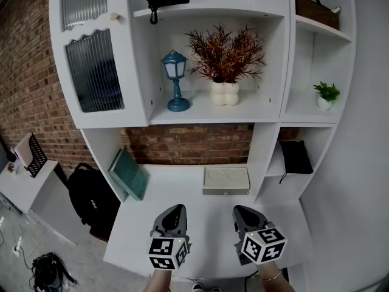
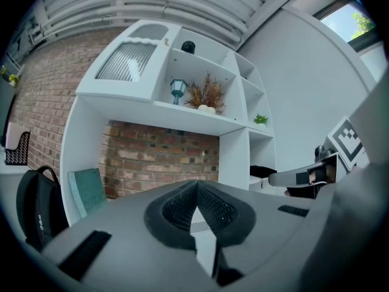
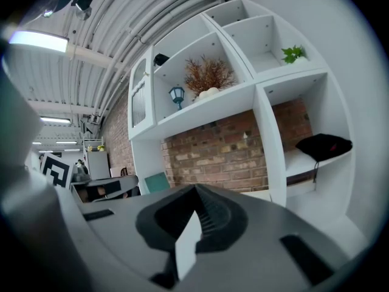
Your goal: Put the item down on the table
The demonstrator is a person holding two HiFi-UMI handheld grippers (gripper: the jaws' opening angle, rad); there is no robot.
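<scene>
Grey moulded plastic, nearest: left tongs (image 1: 174, 213) and right tongs (image 1: 244, 213), side by side, low over the white surface (image 1: 137, 239). Each pair is pressed together at the tips with nothing between them, so I have no load in either.

Item: none carried. I judge the shallow white box (image 1: 226, 180), lying flat on the surface, to be the thing already put down, though I cannot be sure. It lies straight ahead of the right tongs and apart from them, its long axis running across my view. The right hand is the nearer. Bare surface lies between, with nothing in the way.

Left of the box: a teal book (image 1: 129, 174) leaning against the shelf unit's side wall.
Off the surface's left edge: a black backpack (image 1: 90, 194) on the floor.
Right cubby: a black pouch (image 1: 296, 157).
Shelf above: a blue lantern (image 1: 175, 81) and a dried plant in a white vase (image 1: 225, 62); further right, a small green potted plant (image 1: 327, 94).
</scene>
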